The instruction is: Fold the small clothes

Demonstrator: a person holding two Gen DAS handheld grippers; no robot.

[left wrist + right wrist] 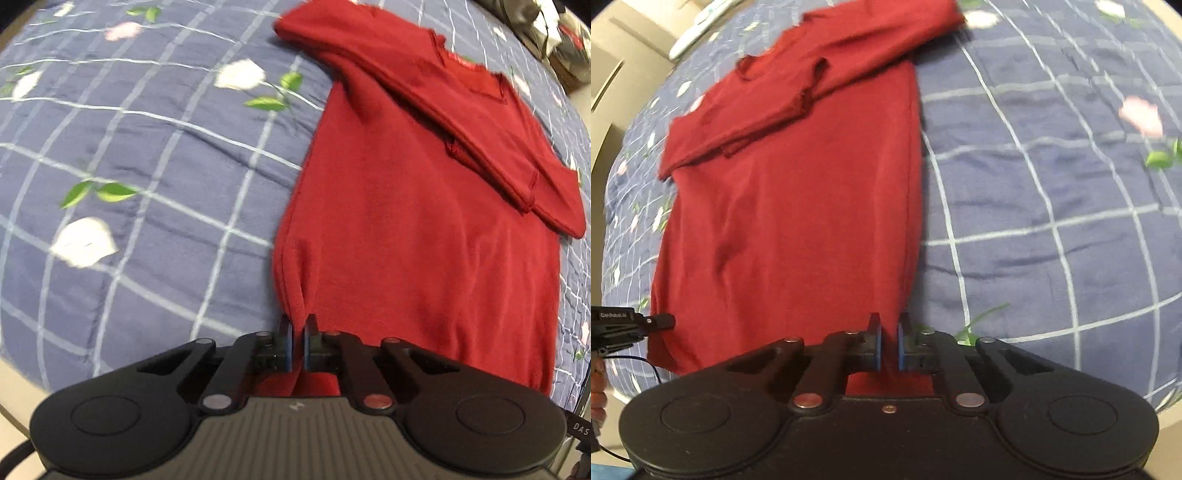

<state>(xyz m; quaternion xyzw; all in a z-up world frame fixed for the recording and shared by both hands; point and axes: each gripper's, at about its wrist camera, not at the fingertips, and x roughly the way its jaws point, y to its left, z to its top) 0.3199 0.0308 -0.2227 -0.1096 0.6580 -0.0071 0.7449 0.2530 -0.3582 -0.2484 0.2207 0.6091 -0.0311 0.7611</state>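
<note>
Blue plaid floral bedspread (147,229) under red garment (424,240).

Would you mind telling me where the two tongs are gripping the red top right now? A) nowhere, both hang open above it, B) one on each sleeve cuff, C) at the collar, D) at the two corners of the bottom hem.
D: the left tongs and the right tongs each pinch a near hem corner of the red top, whose sleeves lie folded across the chest at the far end.
</note>
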